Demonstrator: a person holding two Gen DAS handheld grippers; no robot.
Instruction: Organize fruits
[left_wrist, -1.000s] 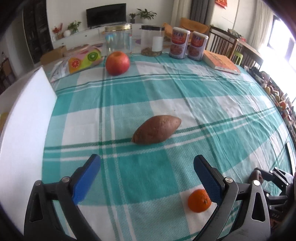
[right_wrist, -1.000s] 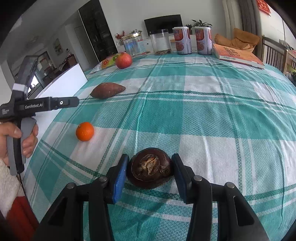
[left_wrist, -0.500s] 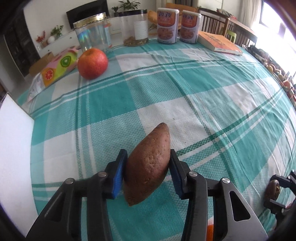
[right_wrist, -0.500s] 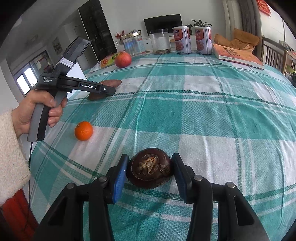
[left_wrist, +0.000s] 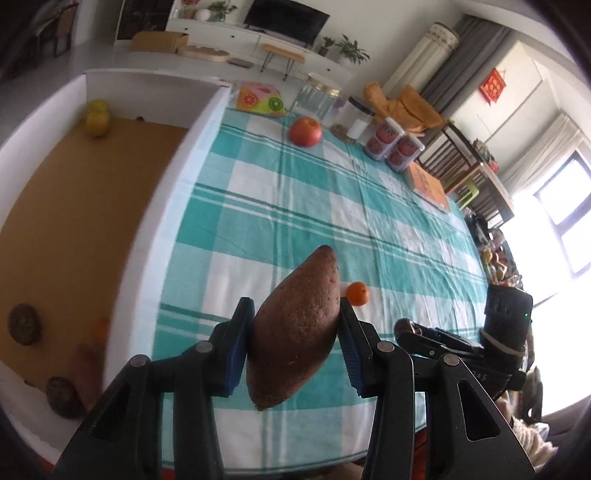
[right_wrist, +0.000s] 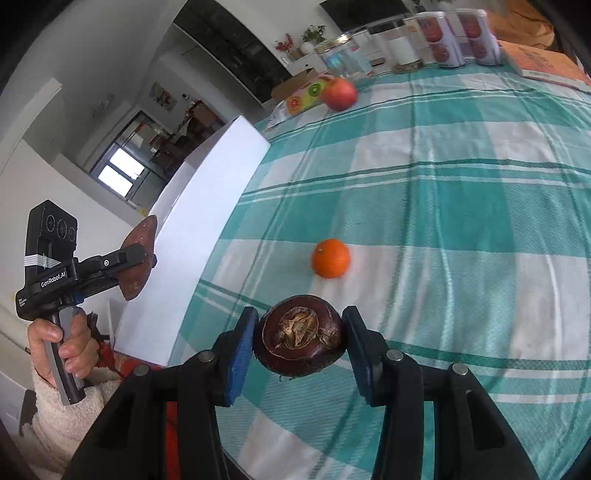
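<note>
One sweet potato (left_wrist: 295, 328) was seen clamped between the blue pads of the left gripper (left_wrist: 293, 347), lifted clear of the checked tablecloth (left_wrist: 266, 192) and held near the edge of the white box (left_wrist: 155, 199). One dark, round water chestnut (right_wrist: 300, 341) was gripped between the pads of the right gripper (right_wrist: 299, 349), above the cloth at the table's near edge.

On the cloth, one small orange (right_wrist: 330, 257) was left lying alone, well apart from one red apple (right_wrist: 339, 94) at the far end. Beside the apple, one fruit-printed carton (left_wrist: 259, 99) was counted, then one glass jar with a gold lid (left_wrist: 316, 96), one clear canister with a dark lid (left_wrist: 354, 120), two printed cans (left_wrist: 391, 146) standing side by side, and one orange book (left_wrist: 428, 186).

The white box, lined in brown, was found to hold several items. Two yellow-green fruits (left_wrist: 96, 117) were stacked in the far corner. Two dark round pieces (left_wrist: 24, 324) were seen near the front, with a blurred orange fruit (left_wrist: 99, 328) and a blurred brown piece (left_wrist: 86, 369) between them; what the brown piece was could not be told.

In the right wrist view, the left gripper's handle was seen held by a hand (right_wrist: 61, 341) in a fleecy sleeve.
</note>
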